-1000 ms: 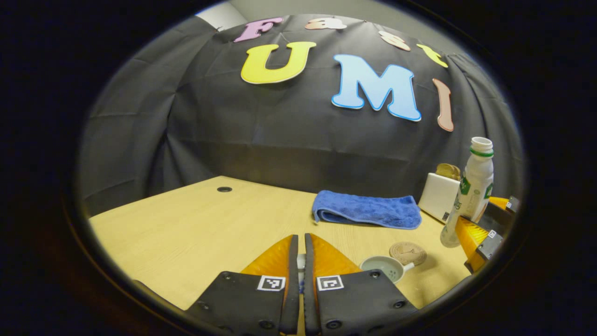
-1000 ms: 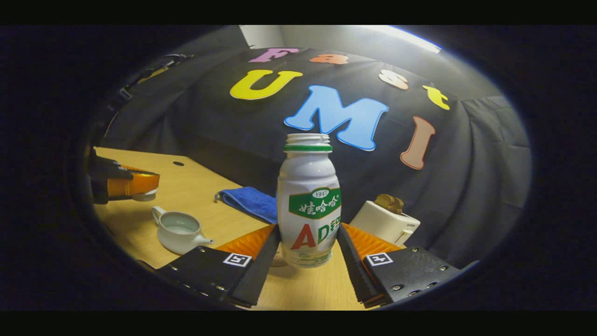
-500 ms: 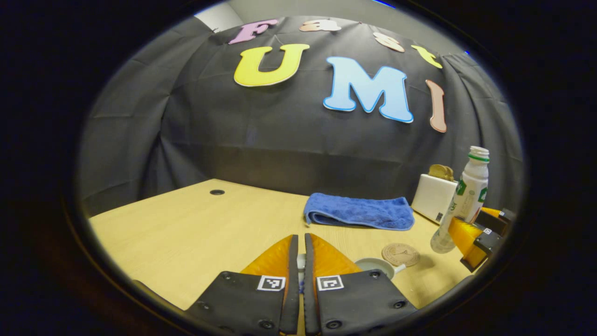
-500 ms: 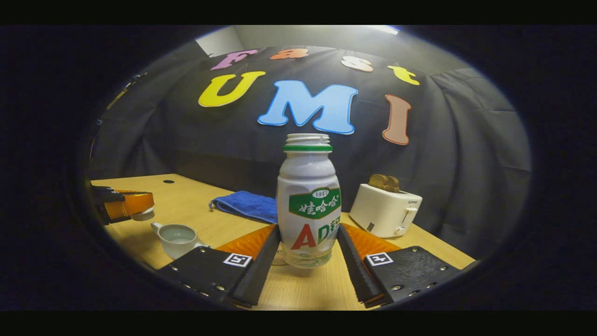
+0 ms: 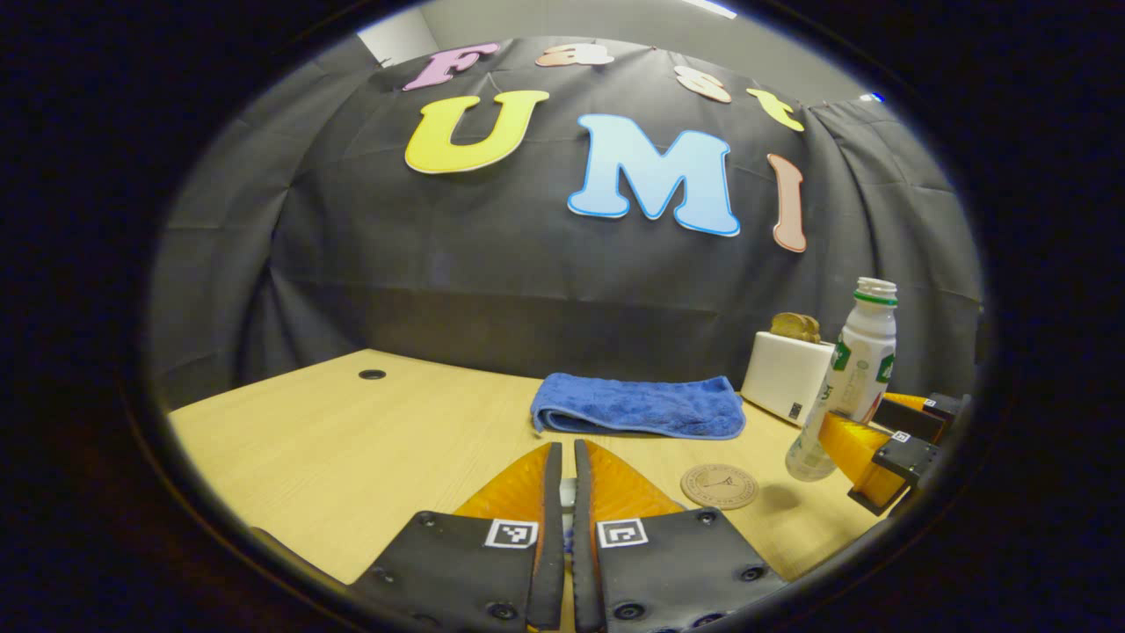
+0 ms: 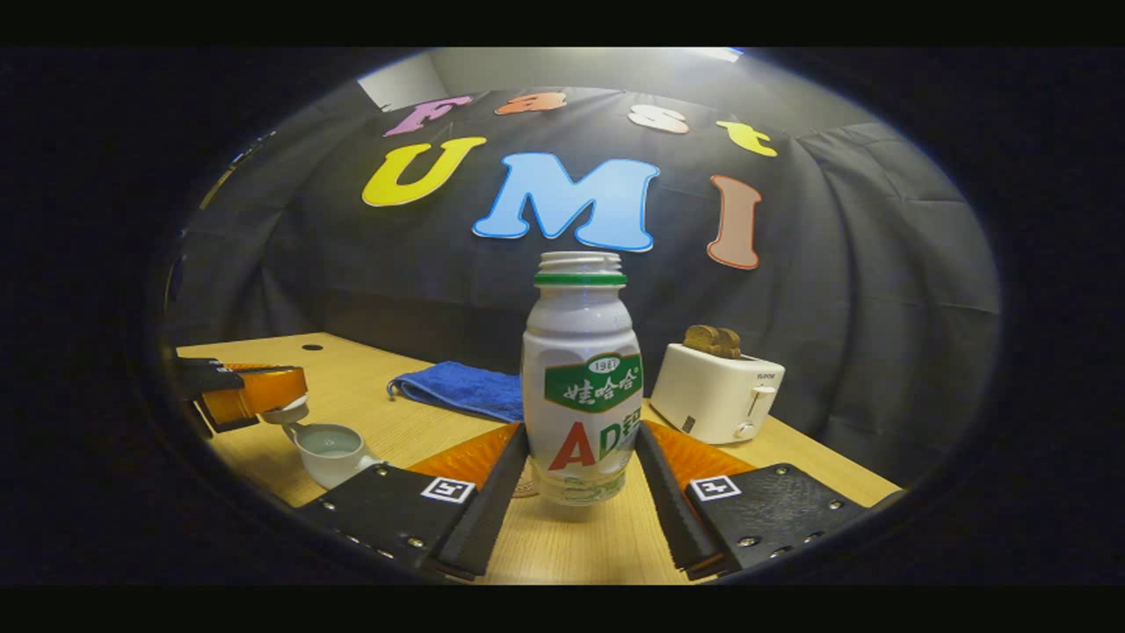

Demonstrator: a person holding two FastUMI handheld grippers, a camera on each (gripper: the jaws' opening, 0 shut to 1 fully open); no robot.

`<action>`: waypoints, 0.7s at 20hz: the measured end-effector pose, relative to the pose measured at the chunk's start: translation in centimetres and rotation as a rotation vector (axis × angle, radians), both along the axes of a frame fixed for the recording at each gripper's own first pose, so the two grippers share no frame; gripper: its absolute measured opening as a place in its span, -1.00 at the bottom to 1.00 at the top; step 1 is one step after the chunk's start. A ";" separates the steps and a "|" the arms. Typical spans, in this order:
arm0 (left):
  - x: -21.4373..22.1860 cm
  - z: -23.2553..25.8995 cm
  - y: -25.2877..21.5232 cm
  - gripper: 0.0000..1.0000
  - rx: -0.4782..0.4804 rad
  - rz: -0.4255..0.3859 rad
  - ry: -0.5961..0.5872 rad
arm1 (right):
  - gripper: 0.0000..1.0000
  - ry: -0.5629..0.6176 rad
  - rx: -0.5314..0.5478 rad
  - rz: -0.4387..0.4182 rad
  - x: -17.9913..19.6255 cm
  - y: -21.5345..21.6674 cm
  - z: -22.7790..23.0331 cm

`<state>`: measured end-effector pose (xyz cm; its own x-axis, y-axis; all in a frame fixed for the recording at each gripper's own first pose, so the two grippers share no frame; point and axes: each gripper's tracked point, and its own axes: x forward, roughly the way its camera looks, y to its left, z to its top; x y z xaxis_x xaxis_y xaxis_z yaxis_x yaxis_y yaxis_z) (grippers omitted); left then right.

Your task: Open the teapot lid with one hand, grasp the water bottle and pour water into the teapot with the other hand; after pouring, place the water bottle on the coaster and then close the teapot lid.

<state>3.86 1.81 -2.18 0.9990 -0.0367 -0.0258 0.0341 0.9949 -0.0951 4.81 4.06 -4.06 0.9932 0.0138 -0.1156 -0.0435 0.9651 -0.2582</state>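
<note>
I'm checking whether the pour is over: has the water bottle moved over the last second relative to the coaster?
Yes. In the left gripper view the water bottle has dropped lower and now hangs just right of the coaster, above the table.

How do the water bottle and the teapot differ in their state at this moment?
The water bottle is tall and upright, held in the right tool; the teapot is low and stands on the table. The bottle is held off the table; the teapot rests on it. Both are whitish and open on top.
</note>
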 end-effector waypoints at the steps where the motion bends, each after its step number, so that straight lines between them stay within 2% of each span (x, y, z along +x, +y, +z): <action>1: 0.0 0.2 -0.5 -0.78 -0.003 -0.015 -0.006 | 0.48 -0.004 0.000 -0.003 0.0 -0.1 0.2; 6: 0.1 0.5 -3.4 -0.78 0.008 -0.090 -0.030 | 0.48 -0.019 0.000 -0.016 -0.2 -0.7 0.7; 9: 0.3 0.5 -4.6 -0.78 0.024 -0.115 -0.030 | 0.48 -0.018 0.015 -0.013 -0.2 -0.7 0.9; 10: 0.4 0.2 -4.9 -0.72 0.033 -0.121 -0.028 | 0.48 -0.018 0.014 -0.013 -0.2 -0.8 0.9; 11: 0.5 0.1 -5.2 -0.78 0.045 -0.123 -0.025 | 0.48 -0.020 0.015 -0.014 -0.3 -0.9 1.0; 14: 0.7 -0.4 -5.8 -0.79 0.075 -0.130 -0.014 | 0.48 -0.027 0.016 -0.015 -0.3 -1.0 1.2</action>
<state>4.55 -4.04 -2.57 0.9863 -0.1638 -0.0193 0.1635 0.9864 -0.0196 4.51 3.11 -2.88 0.9960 0.0007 -0.0890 -0.0224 0.9697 -0.2434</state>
